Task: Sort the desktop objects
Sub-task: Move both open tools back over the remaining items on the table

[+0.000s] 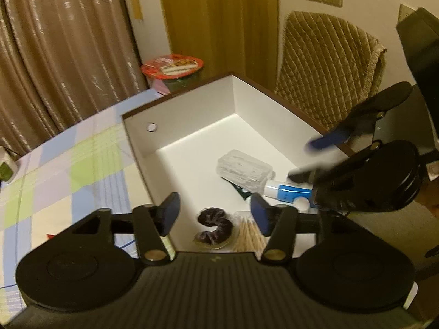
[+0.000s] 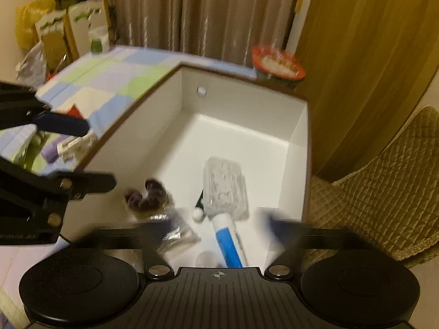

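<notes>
My left gripper (image 1: 215, 212) spread wide, holding nothing, over the white box (image 1: 192, 115), my right gripper (image 2: 216, 230) likewise spread and bare, scrunchie (image 1: 215, 229), toothpaste tube (image 2: 229, 242), clear case (image 2: 225, 186) inside box.

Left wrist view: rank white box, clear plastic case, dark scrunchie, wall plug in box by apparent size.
1. white box
2. clear plastic case
3. dark scrunchie, close to the case in apparent size and nearer the camera, so unsure
4. wall plug
</notes>
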`<state>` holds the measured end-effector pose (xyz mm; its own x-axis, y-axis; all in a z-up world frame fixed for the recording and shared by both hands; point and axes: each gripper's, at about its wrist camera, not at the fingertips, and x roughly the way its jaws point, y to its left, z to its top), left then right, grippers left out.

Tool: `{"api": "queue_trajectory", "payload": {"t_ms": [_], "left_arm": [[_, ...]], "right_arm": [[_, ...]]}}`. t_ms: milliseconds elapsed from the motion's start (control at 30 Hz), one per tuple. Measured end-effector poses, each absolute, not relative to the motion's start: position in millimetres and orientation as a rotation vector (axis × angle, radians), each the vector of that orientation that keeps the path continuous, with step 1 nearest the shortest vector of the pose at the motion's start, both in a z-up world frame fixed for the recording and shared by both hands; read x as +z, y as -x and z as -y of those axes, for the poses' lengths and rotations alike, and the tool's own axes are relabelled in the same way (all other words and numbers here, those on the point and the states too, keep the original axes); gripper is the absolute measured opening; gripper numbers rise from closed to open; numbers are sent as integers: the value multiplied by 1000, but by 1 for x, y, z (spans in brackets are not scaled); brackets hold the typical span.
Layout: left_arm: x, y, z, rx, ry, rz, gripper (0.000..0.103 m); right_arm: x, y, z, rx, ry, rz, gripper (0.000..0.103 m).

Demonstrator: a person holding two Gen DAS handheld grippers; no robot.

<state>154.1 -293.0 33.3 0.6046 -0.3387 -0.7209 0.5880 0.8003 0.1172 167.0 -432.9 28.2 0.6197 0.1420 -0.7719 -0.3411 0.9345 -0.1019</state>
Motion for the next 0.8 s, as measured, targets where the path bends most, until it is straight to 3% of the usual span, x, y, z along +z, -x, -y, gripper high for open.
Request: {"api": "queue_trajectory", "payload": {"t_ms": [300, 433, 633, 800], "left_arm": [[47, -135, 247, -428, -274, -727, 69], [46, -124, 222, -371, -250, -735, 80], [37, -105, 174, -315, -240, -772, 88], [29, -96, 134, -300, -254, -794, 91]], "right_arm": [[45, -153, 418, 310, 242, -789, 93], [47, -147, 408, 319, 243, -763, 93], [50, -132, 383, 318, 214, -747, 93], [51, -115, 350, 312, 198, -737, 93]]}}
